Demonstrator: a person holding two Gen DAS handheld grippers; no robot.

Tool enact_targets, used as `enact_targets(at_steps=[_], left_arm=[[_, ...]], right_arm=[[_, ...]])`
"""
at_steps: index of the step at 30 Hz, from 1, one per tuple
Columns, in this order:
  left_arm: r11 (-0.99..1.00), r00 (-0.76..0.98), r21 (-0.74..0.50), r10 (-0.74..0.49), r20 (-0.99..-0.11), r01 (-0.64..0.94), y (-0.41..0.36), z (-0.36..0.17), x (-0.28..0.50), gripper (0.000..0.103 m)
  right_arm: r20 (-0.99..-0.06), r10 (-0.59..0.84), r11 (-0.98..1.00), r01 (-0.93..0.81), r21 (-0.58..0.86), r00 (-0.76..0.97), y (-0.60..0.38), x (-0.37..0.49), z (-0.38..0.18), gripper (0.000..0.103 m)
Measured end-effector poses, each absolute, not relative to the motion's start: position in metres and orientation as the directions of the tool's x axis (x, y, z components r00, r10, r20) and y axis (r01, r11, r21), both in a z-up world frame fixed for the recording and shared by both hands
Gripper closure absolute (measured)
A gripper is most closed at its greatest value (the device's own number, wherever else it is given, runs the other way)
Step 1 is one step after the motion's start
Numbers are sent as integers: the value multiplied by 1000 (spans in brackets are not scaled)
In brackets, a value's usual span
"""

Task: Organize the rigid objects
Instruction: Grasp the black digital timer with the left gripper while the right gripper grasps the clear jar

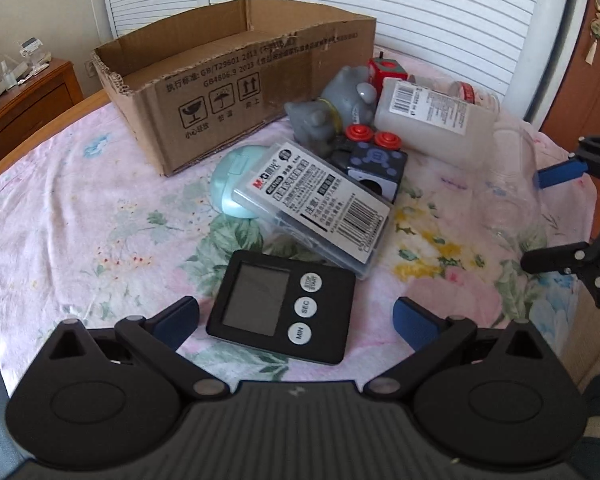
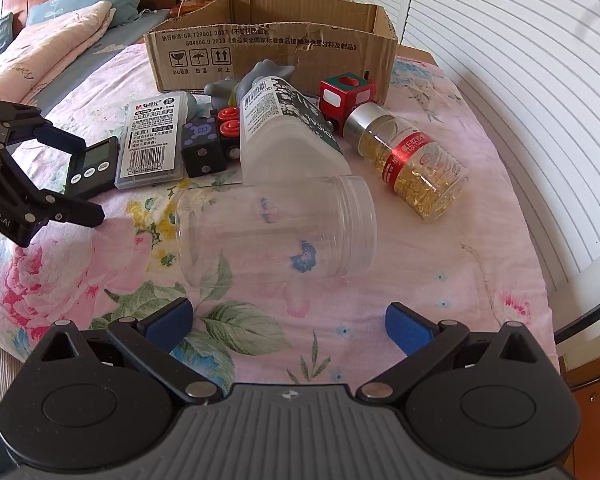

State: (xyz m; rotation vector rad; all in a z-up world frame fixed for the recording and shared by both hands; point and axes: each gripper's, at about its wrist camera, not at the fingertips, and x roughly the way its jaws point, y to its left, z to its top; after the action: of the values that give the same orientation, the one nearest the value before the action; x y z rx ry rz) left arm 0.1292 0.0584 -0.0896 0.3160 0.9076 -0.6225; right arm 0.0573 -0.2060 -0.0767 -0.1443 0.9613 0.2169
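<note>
Lying on a floral sheet point(image 1: 80, 216) before an open cardboard box point(image 1: 204, 92), the clutter sits in one loose cluster: a black timer point(image 1: 282, 308) nearest the left gripper point(image 1: 296, 322), a pen-refill case point(image 1: 314, 204) propped on a mint case point(image 1: 230, 184), then a dark cube point(image 1: 374, 164), a grey toy point(image 1: 332, 108) and a frosted bottle point(image 1: 432, 120). Both grippers are spread wide and grasp nothing; the timer lies between the left gripper's blue pads point(image 1: 178, 320), apart from them. Ahead of the right gripper point(image 2: 290, 322) a clear jar point(image 2: 276, 232) lies on its side, touching the frosted bottle, with a capsule bottle point(image 2: 412, 164) and a red block point(image 2: 346, 96) just beyond.
</note>
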Motion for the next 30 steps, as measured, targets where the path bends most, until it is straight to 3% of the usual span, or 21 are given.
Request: enact_targets(at_steps=[6, 9, 19, 25, 30], left_arm=[[748, 458, 32, -371, -808, 663, 56, -87, 133, 6], [737, 430, 0, -394, -812, 676, 56, -86, 133, 15], [726, 411, -5, -395, -822, 688, 52, -85, 129, 16], [720, 405, -11, -403, -821, 694, 51, -81, 130, 32], [723, 411, 6, -386, -826, 691, 50, -80, 129, 32]], right_arm=[[-826, 119, 968, -249, -26, 550, -206, 58, -77, 0], [-829, 124, 966, -256, -23, 545, -206, 59, -77, 0], [-808, 183, 957, -290, 16, 560, -202, 64, -63, 0], [-799, 172, 958, -285, 0, 577, -194, 75, -56, 0], [-803, 150, 958, -284, -25, 577, -186, 81, -55, 0]])
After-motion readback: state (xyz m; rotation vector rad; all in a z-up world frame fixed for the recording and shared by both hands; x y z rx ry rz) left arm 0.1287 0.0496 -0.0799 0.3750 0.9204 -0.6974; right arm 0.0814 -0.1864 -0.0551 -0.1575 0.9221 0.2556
